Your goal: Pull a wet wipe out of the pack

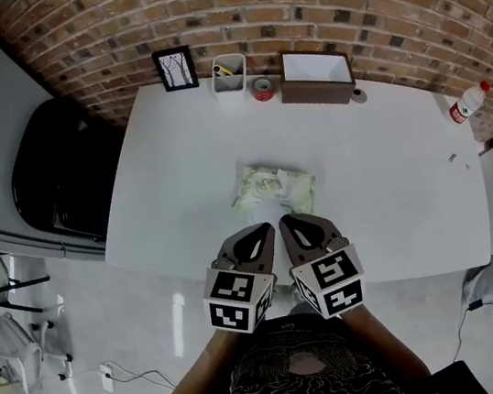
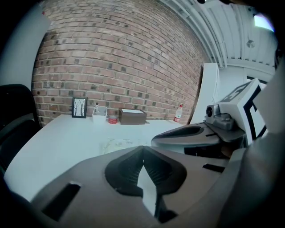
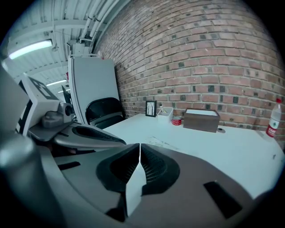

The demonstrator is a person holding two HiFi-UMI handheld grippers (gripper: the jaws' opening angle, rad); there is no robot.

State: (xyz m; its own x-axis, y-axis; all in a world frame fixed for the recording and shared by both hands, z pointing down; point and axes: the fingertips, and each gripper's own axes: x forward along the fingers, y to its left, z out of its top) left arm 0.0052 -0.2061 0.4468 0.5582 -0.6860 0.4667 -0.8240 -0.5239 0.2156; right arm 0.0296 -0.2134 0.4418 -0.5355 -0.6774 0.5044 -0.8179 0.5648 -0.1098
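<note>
A pale green wet wipe pack [image 1: 274, 188] lies flat in the middle of the white table [image 1: 390, 169]. It shows faintly as a flat patch [image 2: 116, 143] in the left gripper view and as a thin patch [image 3: 161, 142] in the right gripper view. My left gripper [image 1: 265, 228] and right gripper [image 1: 285, 221] sit side by side at the table's near edge, just short of the pack. Both are shut, tips touching, with nothing between them. The left gripper [image 2: 142, 148] and right gripper [image 3: 139, 145] each point toward the pack.
Along the back edge by the brick wall stand a framed picture [image 1: 175, 68], a white pen holder [image 1: 229, 75], a red tape roll [image 1: 262, 88] and a brown box [image 1: 316, 77]. A white bottle [image 1: 468, 102] stands far right. A black chair [image 1: 62, 174] sits left.
</note>
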